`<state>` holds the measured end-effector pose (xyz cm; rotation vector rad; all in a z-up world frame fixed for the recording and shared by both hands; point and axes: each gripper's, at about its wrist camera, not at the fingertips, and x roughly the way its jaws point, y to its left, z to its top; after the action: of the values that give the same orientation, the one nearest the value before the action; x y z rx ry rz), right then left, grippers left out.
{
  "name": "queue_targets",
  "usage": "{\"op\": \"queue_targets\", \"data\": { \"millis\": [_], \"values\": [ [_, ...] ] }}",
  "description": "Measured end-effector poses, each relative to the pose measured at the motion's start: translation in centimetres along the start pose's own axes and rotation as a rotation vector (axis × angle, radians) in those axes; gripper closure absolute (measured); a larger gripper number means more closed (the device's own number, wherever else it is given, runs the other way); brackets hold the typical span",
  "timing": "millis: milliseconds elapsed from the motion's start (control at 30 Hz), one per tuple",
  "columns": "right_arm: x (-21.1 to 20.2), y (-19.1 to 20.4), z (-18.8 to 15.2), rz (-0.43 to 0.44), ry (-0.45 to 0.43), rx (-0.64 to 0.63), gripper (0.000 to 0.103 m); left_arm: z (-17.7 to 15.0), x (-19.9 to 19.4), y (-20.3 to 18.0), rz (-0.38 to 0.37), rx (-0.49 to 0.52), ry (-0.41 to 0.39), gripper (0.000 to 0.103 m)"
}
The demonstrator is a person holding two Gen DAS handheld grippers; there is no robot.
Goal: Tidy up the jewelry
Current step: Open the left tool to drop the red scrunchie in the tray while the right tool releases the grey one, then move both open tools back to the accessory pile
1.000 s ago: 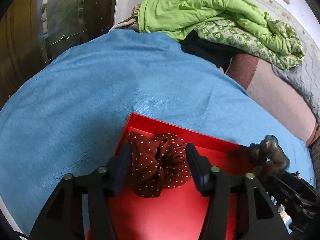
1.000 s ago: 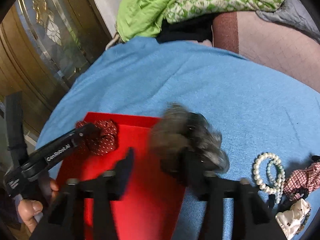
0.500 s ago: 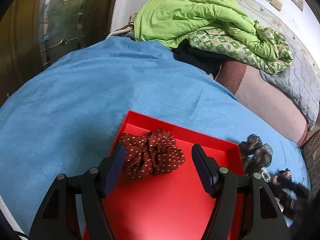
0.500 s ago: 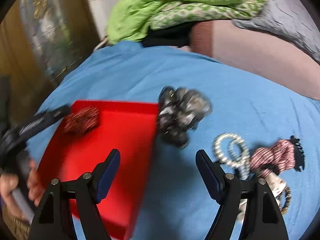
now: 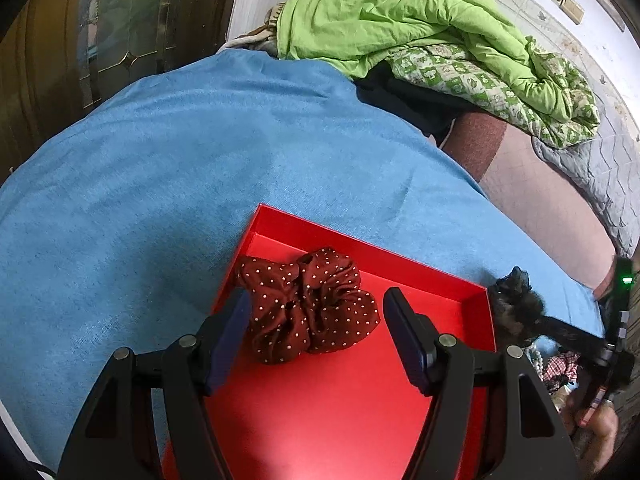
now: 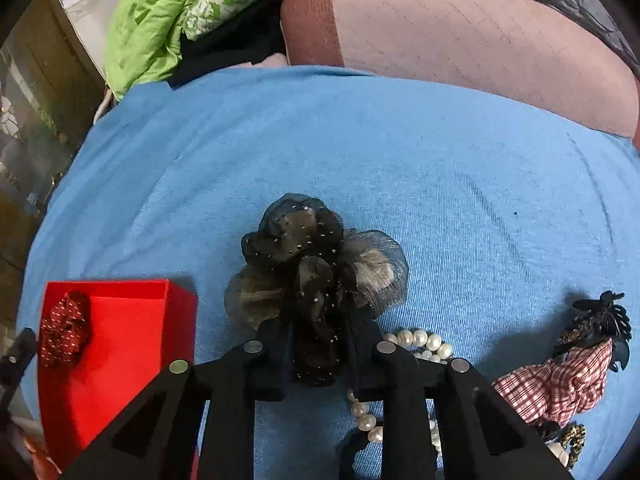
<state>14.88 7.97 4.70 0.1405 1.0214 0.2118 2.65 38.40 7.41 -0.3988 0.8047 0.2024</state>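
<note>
Beside red box point(image 6: 120, 344): right tool point(image 6: 320, 356) had just closed, clamped on black scrunchie point(image 6: 316, 264) lying outside on blue cloth point(image 6: 360, 160).
Inside box: dotted scrunchie point(image 5: 308, 304) released; left tool point(image 5: 316, 332) apart.
Meaning: black scrunchie probably goes in next.

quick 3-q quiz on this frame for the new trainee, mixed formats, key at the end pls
1. True or false: the right gripper is shut on the black mesh scrunchie.
2. What lies inside the red box?
A) pearl bracelet
B) maroon polka-dot scrunchie
C) black claw clip
3. Fill in: the pearl bracelet lies on the blue ___, outside the box.

Key
1. True: its jaws have just closed, pinching the mesh between them.
2. B: the maroon polka-dot scrunchie sits between the open fingers of the left gripper.
3. cloth
</note>
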Motion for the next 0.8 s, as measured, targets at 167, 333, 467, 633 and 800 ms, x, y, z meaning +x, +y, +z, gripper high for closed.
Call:
{"op": "queue_targets", "data": {
  "millis": [167, 333, 467, 633, 800],
  "values": [
    [-4.9, 2.6, -0.5, 0.119, -0.099, -0.022, 0.085, -0.3, 0.4, 0.1, 0.053, 0.002, 0.020, 0.036],
    [-5.5, 6.9, -2.1, 0.235, -0.060, -0.087, 0.072, -0.8, 0.9, 0.4, 0.070, 0.016, 0.044, 0.036],
    [-4.7, 8.5, -3.4, 0.222, -0.043, -0.127, 0.037, -1.0, 0.8, 0.3, 0.081, 0.053, 0.049, 0.036],
    [-5.8, 7.7, -4.8, 0.207, -0.057, -0.125, 0.037, -1.0, 1.0, 0.2, 0.126, 0.084, 0.053, 0.036],
    [-9.0, 4.7, -6.8, 0.167, -0.098, -0.111, 0.037, -0.7, 0.9, 0.4, 0.163, 0.083, 0.042, 0.036]
  ]
}}
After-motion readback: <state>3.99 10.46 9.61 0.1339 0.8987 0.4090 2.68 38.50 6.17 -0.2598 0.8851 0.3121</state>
